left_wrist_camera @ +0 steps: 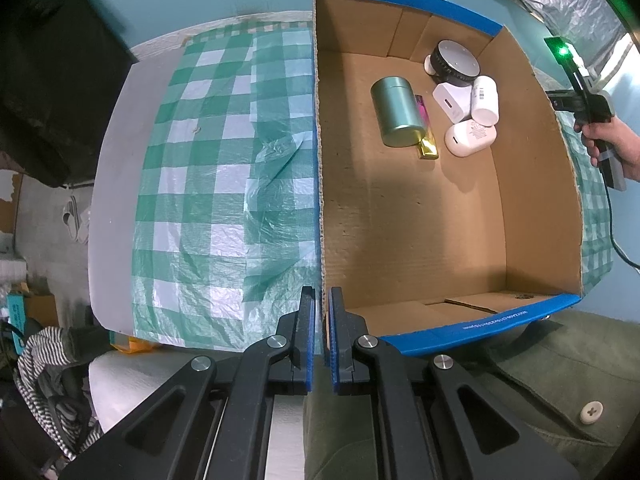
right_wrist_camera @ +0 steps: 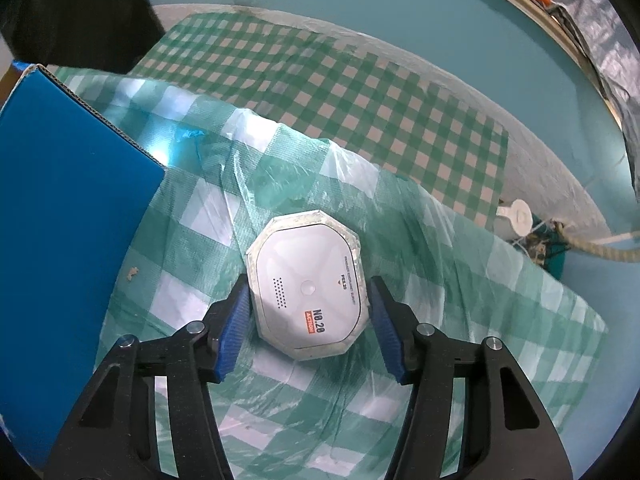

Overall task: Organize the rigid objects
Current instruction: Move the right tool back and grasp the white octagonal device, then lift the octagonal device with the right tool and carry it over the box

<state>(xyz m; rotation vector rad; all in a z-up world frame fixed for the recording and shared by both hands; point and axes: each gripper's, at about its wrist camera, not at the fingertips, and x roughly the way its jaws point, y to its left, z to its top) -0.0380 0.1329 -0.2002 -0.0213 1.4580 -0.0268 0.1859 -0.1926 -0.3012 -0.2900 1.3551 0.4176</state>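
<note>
The right gripper, open wide around the white octagonal case without holding it, may push it aside when closing unevenly.

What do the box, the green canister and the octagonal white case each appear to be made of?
Box: corrugated cardboard, matte brown inside, glossy blue outside; fluted edges show.
Green canister: probably metal, with a satin sheen and soft highlights.
Octagonal white case: likely smooth moulded plastic with printed lettering; its silvery rim could be metal or foil, which the view leaves open.
</note>
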